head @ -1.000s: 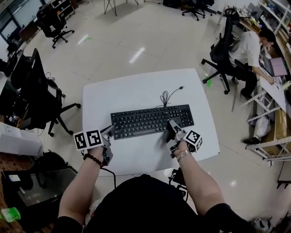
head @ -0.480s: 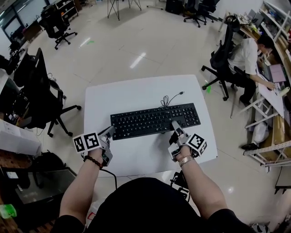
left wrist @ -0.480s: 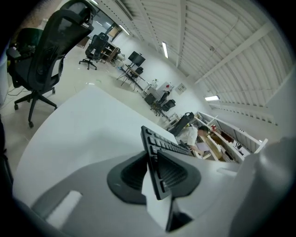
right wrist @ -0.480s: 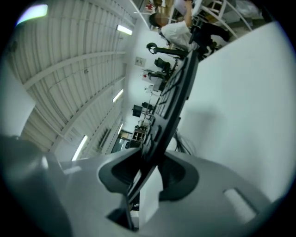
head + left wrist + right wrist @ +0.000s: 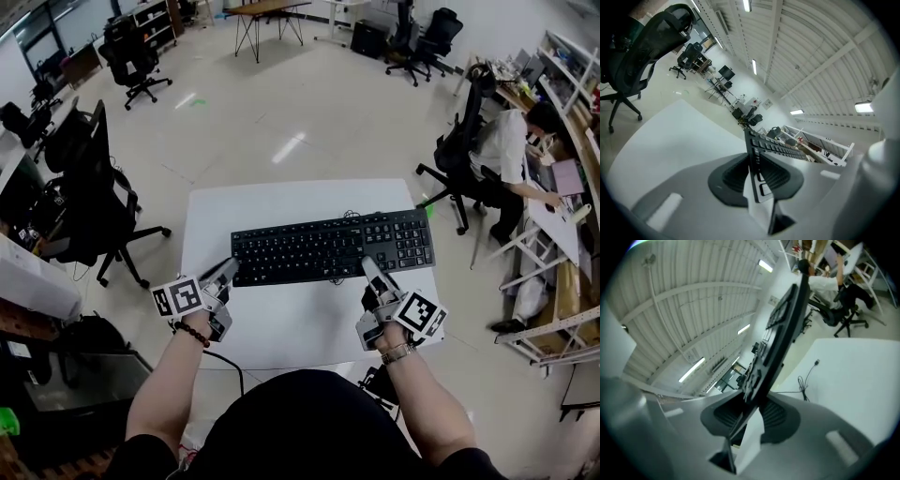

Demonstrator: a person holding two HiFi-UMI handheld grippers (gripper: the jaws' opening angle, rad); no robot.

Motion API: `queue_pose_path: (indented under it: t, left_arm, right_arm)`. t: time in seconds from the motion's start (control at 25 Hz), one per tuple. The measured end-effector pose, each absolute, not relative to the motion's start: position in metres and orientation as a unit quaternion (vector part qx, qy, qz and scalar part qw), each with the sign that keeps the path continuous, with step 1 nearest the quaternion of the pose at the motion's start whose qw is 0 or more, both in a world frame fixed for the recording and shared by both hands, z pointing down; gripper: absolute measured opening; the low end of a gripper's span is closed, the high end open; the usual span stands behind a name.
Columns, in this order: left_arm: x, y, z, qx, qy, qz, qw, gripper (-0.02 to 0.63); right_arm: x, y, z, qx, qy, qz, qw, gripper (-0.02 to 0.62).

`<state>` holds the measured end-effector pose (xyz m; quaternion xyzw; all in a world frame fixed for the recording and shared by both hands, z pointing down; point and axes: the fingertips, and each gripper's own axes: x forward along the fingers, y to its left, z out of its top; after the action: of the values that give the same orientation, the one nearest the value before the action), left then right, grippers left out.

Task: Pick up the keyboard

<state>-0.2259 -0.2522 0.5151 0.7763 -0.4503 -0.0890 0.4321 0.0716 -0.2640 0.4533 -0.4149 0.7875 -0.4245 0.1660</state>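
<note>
Since a second ago the keyboard (image 5: 333,247) has come up off the table (image 5: 281,202). Its right end now rides nearer my head, and the cable no longer lies spread out behind it.

My left gripper (image 5: 225,272) is clamped on the near left corner; its own view shows the thin black edge squeezed between the ribbed pads (image 5: 736,176). My right gripper (image 5: 368,265) has the near edge below the number pad between its jaws, which are closing down on it. In the right gripper view the board stands tilted, with the cable (image 5: 805,380) and its plug trailing on the white top below.

I hold it near both ends of the same long edge, probably so the flat board stays level and does not twist or droop from one pinch. The left end looks barely lifted; whether it is fully clear I cannot tell.

As for writing, the key legends are too small to read and I can make out no brand. Only the black-and-white square markers on my gripper cubes (image 5: 180,295) stand out.
</note>
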Motion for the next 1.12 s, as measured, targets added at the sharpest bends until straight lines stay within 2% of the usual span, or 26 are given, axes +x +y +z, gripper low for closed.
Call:
queue_pose_path:
  t: [0.4, 1.12]
  left_arm:
    - [-0.227, -0.252, 0.496, 0.792, -0.439, -0.119, 0.407, 0.078]
    - [-0.232, -0.251, 0.487, 0.795, -0.433, -0.134, 0.404, 0.078]
  right_arm:
    - [0.063, -0.253, 0.410, -0.418, 0.824, -0.354, 0.147, 0.107]
    - [0.058, -0.248, 0.401, -0.421, 0.827, -0.343, 0.146, 0.109]
